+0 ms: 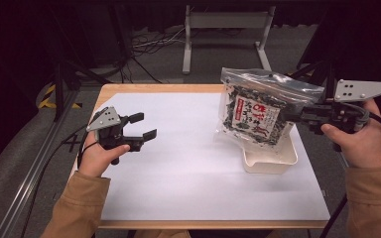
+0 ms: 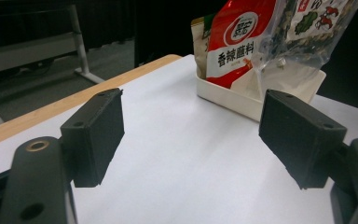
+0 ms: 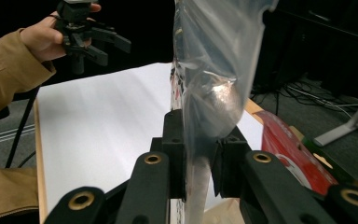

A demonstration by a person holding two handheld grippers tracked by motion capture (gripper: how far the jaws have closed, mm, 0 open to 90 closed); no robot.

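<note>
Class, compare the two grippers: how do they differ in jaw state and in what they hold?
The left gripper has open jaws with nothing between them; the right gripper is shut on the clear seaweed bag. The left hovers over bare white paper, the right beside the white tray. Both have black jaws.

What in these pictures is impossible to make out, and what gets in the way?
- Contents of the white tray: in the high view the seaweed bag, held by the right gripper, hangs in front.
- Red packet: its top is cut off by the edge of the left gripper view.
- Seaweed bag's label: in the right gripper view the bag is edge-on.
- Open left gripper: nothing hidden between its jaws.
</note>
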